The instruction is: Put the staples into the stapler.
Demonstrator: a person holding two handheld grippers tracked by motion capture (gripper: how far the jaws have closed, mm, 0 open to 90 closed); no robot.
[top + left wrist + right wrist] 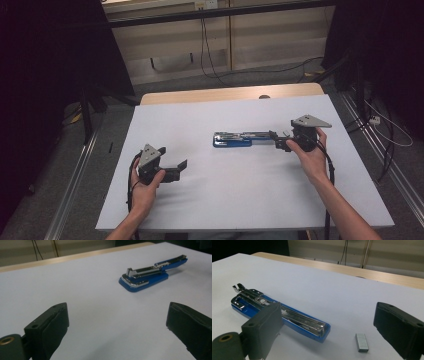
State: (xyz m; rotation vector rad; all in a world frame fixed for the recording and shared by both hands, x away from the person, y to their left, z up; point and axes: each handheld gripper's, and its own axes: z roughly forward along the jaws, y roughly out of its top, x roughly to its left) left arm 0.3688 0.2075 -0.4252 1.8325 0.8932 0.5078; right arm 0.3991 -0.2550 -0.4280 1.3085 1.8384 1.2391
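Note:
A blue stapler (239, 138) lies swung open and flat on the white table (225, 195), its chrome magazine facing up. My right gripper (276, 140) is open at the stapler's right end, and in the right gripper view its left jaw stands in front of the stapler (294, 316). A small grey strip of staples (362, 342) lies on the table between the jaws of that gripper (329, 316). My left gripper (173, 158) is open near the table's front left and holds nothing. In the left gripper view the stapler (150, 273) lies well beyond the open jaws (117, 317).
A wooden strip (230, 93) runs along the table's far edge. Beyond it, cables (210, 60) trail over the floor by a pale wall. Metal rails (75, 175) flank the table on both sides, with dark curtains behind.

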